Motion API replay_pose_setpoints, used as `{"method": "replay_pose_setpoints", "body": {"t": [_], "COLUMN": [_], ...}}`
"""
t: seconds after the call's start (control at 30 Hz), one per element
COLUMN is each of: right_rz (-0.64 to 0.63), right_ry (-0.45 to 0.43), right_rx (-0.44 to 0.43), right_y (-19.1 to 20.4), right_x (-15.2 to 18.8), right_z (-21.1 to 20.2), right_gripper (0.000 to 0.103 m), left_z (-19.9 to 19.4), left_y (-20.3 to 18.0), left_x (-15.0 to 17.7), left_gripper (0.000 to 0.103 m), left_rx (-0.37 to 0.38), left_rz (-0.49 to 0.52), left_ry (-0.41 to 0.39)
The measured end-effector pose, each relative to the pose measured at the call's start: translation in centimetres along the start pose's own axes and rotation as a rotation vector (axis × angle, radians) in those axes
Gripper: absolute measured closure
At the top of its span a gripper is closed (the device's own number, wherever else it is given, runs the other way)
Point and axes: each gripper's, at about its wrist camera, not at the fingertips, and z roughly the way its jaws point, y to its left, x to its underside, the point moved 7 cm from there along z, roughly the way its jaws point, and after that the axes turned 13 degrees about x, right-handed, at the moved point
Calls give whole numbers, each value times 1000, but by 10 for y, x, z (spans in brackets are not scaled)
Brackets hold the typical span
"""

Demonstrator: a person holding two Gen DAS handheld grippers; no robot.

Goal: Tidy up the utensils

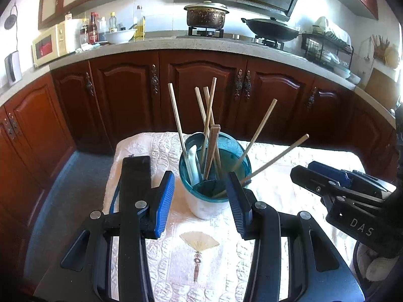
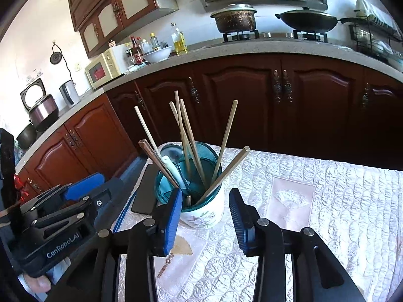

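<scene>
A white utensil holder with a teal rim [image 1: 204, 201] [image 2: 201, 214] stands on the quilted cloth. Several wooden chopsticks [image 1: 178, 125] [image 2: 224, 138] lean out of it, along with a white spoon handle [image 1: 192, 161] [image 2: 172, 168]. My left gripper [image 1: 200, 201] is open just in front of the holder, blue pads on either side of it and apart from it. My right gripper [image 2: 205, 211] is also open, close before the holder, with nothing pressed between its pads. Each gripper shows in the other's view: the right gripper [image 1: 327, 178] at the right edge, the left gripper [image 2: 63, 201] at the left edge.
A black phone-like slab [image 1: 134, 176] [image 2: 146, 188] lies on the cloth left of the holder. The cloth-covered table [image 2: 327, 201] stretches to the right. Dark wooden cabinets [image 1: 201, 88] and a countertop with pots and bottles stand behind.
</scene>
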Motion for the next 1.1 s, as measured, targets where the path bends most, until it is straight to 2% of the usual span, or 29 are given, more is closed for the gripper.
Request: {"method": "replay_pose_setpoints", "body": {"t": [0.17,0.53,1.1], "right_rz": [-1,-21,-41], "right_ry": [-29,-47,-37], "right_rx": [13,28,39], "right_y": [-2,3,6], "right_x": [0,2,3], "right_z": [-9,-16,-15], "right_gripper": [62,61,60], "left_z": [-9,-23,-28], "left_y": [-5,-5,-4], "left_x": [3,4,4], "left_gripper": [61,61,61], "left_rx": [-13,-59,-66], "left_rz": [3,21,19], "left_ry": [-17,-60,-85]}}
